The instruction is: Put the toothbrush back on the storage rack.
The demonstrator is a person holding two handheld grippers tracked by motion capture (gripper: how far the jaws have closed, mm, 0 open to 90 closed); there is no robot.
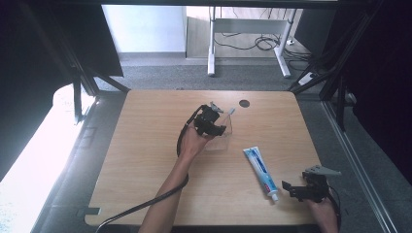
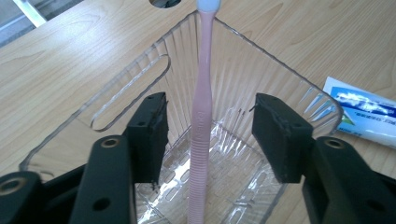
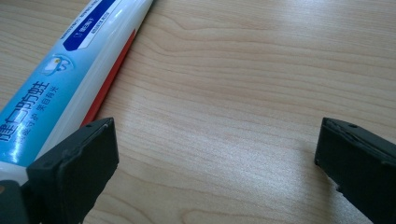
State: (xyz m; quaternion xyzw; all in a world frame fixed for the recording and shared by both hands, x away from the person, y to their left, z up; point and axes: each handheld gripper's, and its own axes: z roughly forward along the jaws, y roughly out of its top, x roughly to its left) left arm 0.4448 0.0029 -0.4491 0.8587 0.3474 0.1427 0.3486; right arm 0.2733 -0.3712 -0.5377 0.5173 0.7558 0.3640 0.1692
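Observation:
A pink toothbrush (image 2: 201, 116) stands tilted inside a clear ribbed plastic container (image 2: 280, 70), its white head (image 1: 232, 110) leaning on the far corner of the rim. My left gripper (image 2: 208, 135) is open over the container (image 1: 221, 141), one jaw on each side of the handle and neither touching it. In the high view the left gripper (image 1: 219, 129) is at the table's middle. A blue and white toothpaste tube (image 1: 261, 167) lies flat to the right. My right gripper (image 1: 290, 190) stands open beside the tube's cap end, and the tube (image 3: 60, 79) lies just past its left jaw.
The wooden table (image 1: 145, 145) has a round cable hole (image 1: 244, 103) near its far edge. Black frame posts stand at both sides. A white desk leg (image 1: 211, 58) and cables lie on the floor beyond.

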